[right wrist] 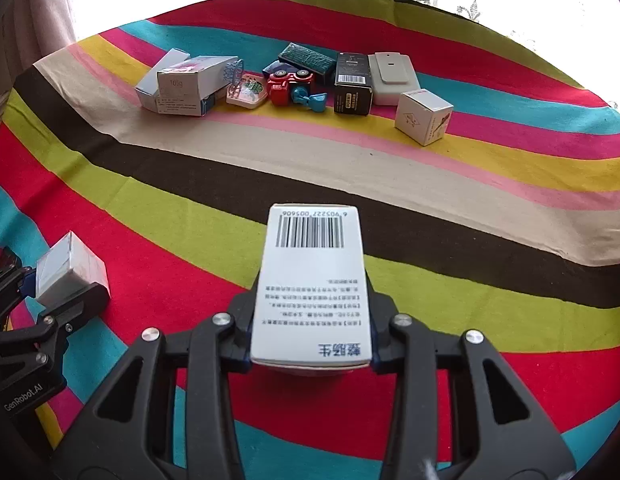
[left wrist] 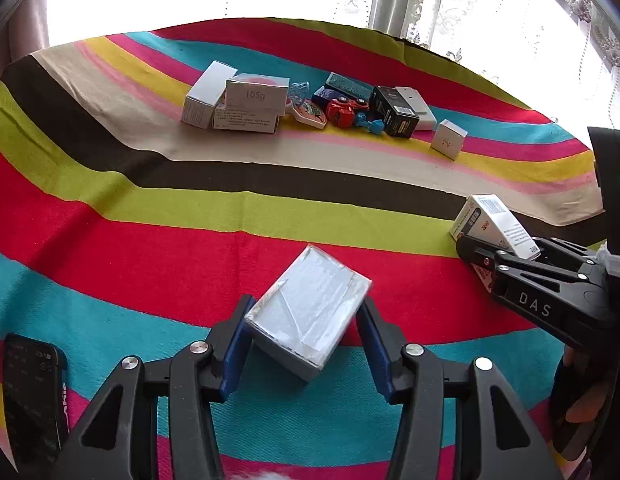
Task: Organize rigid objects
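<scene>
My left tongs [left wrist: 305, 332] pinch a grey box [left wrist: 307, 312]; my right tongs [right wrist: 312, 336] pinch a barcoded white carton [right wrist: 312, 284] above the striped surface [right wrist: 430, 208].

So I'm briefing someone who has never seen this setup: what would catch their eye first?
Probably the striped cloth, its bold colour bands filling both views. Next, the white barcoded box clamped in the right gripper and the grey taped box between the fingers of the left gripper, both near the cameras. Beyond them, a row of cartons and small toys, with a red toy car midway, lines the far side by the window.
</scene>
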